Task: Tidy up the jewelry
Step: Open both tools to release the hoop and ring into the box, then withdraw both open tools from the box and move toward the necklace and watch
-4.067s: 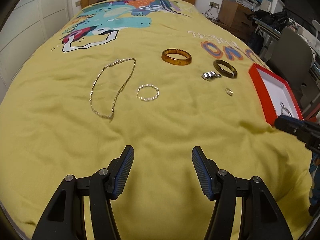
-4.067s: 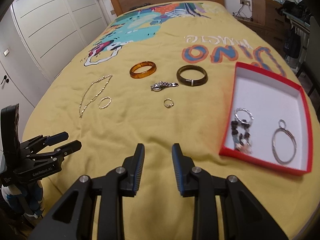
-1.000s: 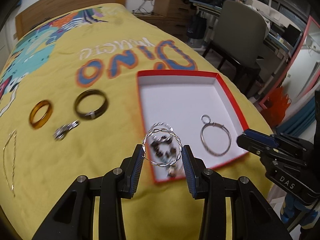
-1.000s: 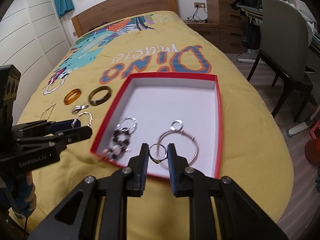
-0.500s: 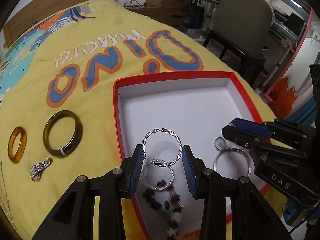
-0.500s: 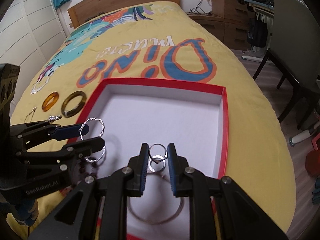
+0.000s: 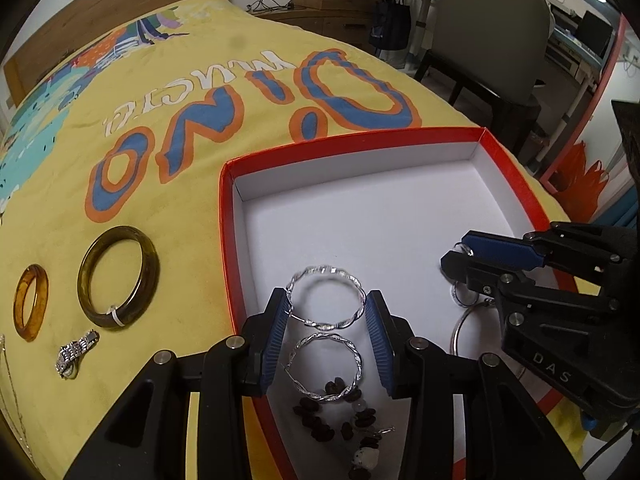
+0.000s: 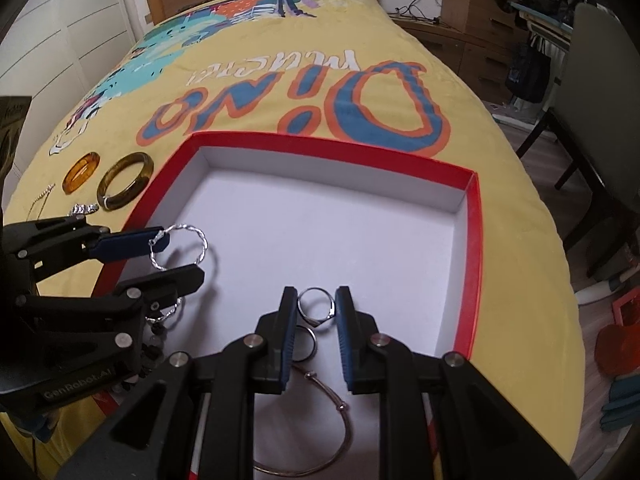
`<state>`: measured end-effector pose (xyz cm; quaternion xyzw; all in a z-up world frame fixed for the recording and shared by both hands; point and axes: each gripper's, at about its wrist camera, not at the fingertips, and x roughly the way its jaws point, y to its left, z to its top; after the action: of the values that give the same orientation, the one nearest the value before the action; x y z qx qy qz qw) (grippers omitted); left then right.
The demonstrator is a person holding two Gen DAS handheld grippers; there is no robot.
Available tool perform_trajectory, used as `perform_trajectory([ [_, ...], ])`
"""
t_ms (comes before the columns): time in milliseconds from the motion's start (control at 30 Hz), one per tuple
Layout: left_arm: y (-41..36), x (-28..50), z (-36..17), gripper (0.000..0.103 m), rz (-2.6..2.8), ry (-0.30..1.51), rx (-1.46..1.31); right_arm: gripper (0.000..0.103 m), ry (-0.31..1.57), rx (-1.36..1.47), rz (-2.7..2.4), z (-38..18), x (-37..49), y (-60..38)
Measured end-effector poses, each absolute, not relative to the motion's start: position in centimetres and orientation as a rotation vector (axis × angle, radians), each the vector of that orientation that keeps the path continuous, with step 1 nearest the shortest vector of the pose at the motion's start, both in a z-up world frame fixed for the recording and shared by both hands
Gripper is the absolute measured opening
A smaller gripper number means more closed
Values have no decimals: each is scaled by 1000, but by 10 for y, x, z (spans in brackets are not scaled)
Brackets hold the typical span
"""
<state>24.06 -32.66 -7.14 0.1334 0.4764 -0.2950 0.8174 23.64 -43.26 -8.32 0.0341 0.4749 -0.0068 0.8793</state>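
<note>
A red box with a white floor lies on the yellow bedspread. My left gripper is shut on a twisted silver bracelet and holds it above the box's near left part. My right gripper is shut on a small silver ring and holds it low over the box. In the box lie another twisted silver bracelet, a dark bead bracelet and a thin silver bangle.
On the bedspread left of the box lie a dark green bangle, an amber bangle, a small silver clasp piece and a thin chain. A chair and desks stand beyond the bed's right edge.
Both grippers have moved forward and lower over the box, each still holding its piece. The box looks larger and closer in both views.
</note>
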Motion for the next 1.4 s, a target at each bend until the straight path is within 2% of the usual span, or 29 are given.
perform_trajectory([
  [400,-325,232,-65,42,-644,1024,288,19,999,68,-33,-77,231,-435],
  [933,-283,174,1,65,-521,908,273,19,904,102,-54,-14,163,-413],
  [1400,-213,118,30,71,-438,852,258,19,861,123,-26,13,101,-355],
])
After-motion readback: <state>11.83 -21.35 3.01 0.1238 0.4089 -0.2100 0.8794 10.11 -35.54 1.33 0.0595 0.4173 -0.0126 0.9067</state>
